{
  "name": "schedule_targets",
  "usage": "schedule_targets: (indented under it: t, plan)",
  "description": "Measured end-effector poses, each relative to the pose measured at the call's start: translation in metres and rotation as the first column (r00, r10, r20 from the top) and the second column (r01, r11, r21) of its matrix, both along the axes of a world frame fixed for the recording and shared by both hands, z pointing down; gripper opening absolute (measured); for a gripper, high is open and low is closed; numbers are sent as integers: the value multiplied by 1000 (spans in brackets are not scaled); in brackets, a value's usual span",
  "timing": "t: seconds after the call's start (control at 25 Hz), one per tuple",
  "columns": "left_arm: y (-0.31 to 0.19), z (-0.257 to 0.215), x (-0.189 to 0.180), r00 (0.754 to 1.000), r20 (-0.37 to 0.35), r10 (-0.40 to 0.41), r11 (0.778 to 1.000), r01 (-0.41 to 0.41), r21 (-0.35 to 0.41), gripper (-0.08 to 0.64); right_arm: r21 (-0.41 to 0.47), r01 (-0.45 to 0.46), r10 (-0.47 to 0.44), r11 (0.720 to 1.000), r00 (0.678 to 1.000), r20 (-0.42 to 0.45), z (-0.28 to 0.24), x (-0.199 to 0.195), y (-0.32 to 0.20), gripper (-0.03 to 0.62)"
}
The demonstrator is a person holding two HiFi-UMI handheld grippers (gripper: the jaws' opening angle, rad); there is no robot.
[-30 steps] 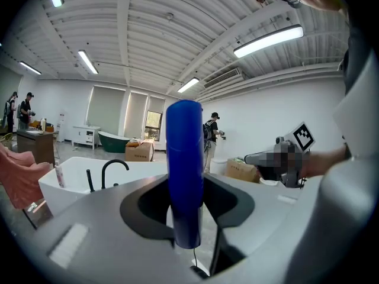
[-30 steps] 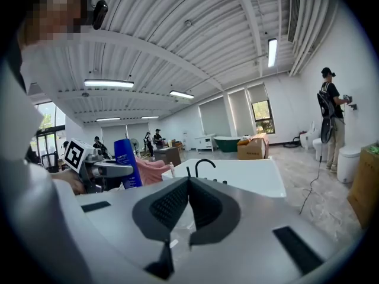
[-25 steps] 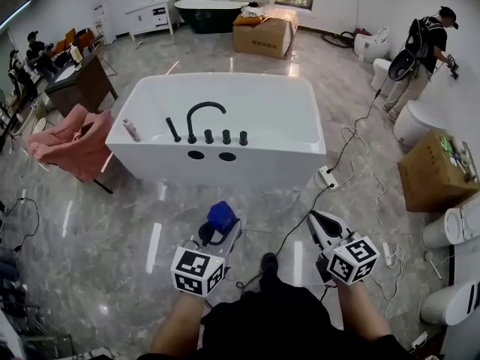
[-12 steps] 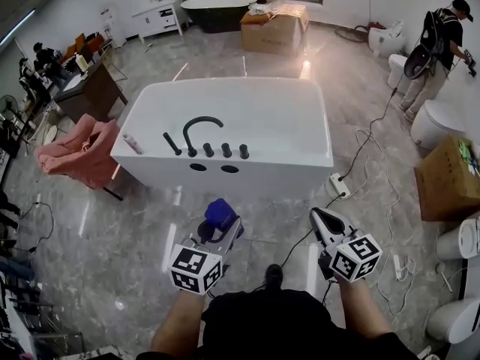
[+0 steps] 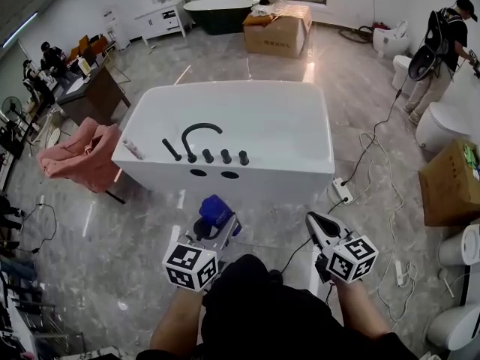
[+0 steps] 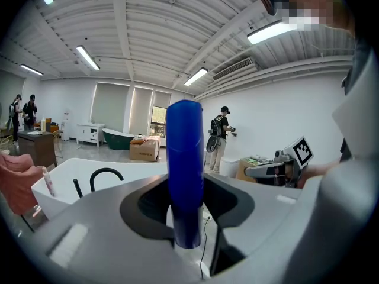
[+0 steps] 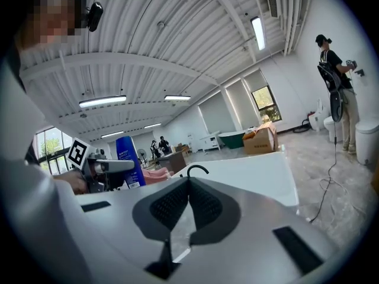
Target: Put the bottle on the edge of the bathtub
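Note:
A tall blue bottle [image 5: 216,210] [image 6: 185,158] stands upright between the jaws of my left gripper [image 5: 212,227] [image 6: 185,203], which is shut on its lower body. The white bathtub [image 5: 289,169] [image 6: 62,171] lies ahead on the floor, a short way beyond both grippers. A black faucet [image 5: 201,136] and knobs stand on its near rim. My right gripper [image 5: 318,228] [image 7: 188,189] hangs beside the left one, shut and empty, with its pads meeting. The right gripper view shows the bottle [image 7: 128,161] off to the left and the bathtub [image 7: 254,171] ahead.
A small tube [image 5: 133,150] lies on the tub's left rim. A pink cloth [image 5: 79,154] drapes a chair left of the tub. A power strip [image 5: 343,190] and cables trail on the floor to the right. A cardboard box [image 5: 451,180] and toilets stand at the right, with a person [image 5: 439,42] by the far wall.
Both grippers and the head camera have moved toward the bathtub, which now sits lower and nearer in the head view. The bottle stays gripped in the left gripper.

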State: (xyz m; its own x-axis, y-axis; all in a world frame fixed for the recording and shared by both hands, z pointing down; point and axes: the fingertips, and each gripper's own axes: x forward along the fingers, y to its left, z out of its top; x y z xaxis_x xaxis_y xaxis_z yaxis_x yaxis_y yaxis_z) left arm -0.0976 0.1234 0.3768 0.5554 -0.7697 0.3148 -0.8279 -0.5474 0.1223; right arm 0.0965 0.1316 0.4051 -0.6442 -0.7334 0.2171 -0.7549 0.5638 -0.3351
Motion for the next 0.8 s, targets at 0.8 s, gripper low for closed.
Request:
schedule_targets:
  t: [0.8]
  plan:
    - [-138, 16, -14, 998, -47, 46, 998, -48, -34, 161, -35, 38, -39, 999, 998, -41, 4, -45, -130, 12]
